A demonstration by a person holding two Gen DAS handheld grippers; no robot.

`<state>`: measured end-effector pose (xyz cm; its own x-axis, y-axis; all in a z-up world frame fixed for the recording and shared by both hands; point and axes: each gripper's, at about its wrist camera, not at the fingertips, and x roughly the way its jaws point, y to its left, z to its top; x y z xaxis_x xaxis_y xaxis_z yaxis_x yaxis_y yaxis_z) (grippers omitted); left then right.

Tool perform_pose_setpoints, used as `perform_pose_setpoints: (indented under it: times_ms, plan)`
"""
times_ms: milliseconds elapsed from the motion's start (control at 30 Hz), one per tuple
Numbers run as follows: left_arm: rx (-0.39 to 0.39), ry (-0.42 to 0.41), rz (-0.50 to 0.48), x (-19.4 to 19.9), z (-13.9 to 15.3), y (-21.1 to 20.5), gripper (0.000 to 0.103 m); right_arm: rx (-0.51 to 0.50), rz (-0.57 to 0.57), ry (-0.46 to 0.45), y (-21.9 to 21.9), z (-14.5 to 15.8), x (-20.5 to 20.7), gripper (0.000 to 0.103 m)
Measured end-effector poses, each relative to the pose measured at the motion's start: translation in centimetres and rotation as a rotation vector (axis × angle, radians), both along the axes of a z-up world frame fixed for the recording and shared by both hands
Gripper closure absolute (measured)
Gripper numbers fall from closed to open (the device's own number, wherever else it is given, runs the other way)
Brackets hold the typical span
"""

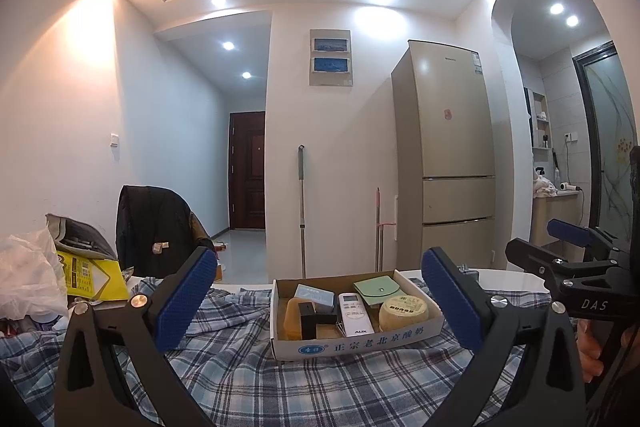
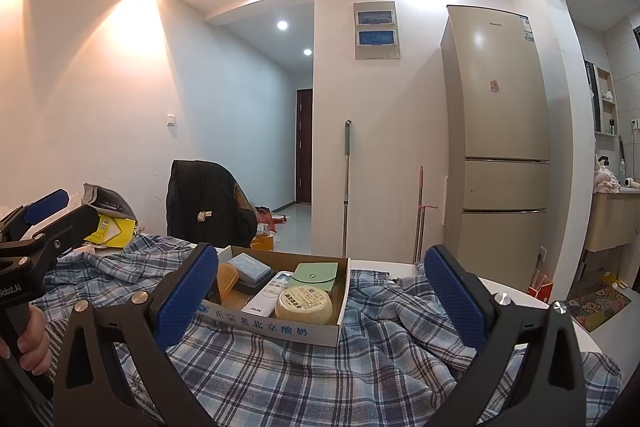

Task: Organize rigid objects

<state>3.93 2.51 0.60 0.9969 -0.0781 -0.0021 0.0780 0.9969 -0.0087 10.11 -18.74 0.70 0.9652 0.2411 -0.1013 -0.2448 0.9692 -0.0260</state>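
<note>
Shallow white cardboard box [image 1: 352, 345], on blue plaid cloth [image 1: 280, 387] over the bench, ahead of both jaws. Contents: white remote control [image 1: 355, 315], round yellow tin [image 1: 403, 313], green snap pouch [image 1: 378, 290], orange case [image 1: 293, 319]. Left gripper [image 1: 320, 303], right gripper [image 2: 320, 291]: jaws released, empty.

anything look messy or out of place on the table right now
The items in the cardboard box look tidy. What stands out is the plaid cloth under it, rumpled in folds rather than flat, and a loose heap at the table's far left: a torn yellow package and a white plastic bag.
</note>
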Motion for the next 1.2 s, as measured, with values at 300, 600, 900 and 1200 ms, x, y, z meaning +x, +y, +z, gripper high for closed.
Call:
perform_pose_setpoints:
  times_ms: [300, 600, 900, 1200]
  plan:
    - [0.000, 0.002, 0.001, 0.05, 0.04, -0.02, 0.000, -0.001, -0.001, -0.006, 0.09, 0.04, -0.04, 0.000]
    - [0.000, 0.002, 0.001, 0.05, 0.06, -0.04, 0.000, 0.002, -0.003, -0.002, 0.15, 0.10, -0.05, 0.000]
    - [0.000, 0.003, 0.002, 0.08, 0.09, -0.10, 0.000, 0.002, -0.003, -0.005, 0.15, 0.10, -0.02, 0.000]
    - [-0.001, 0.004, 0.003, 0.08, 0.08, -0.06, 0.000, 0.001, -0.003, -0.005, 0.21, -0.04, -0.03, 0.000]
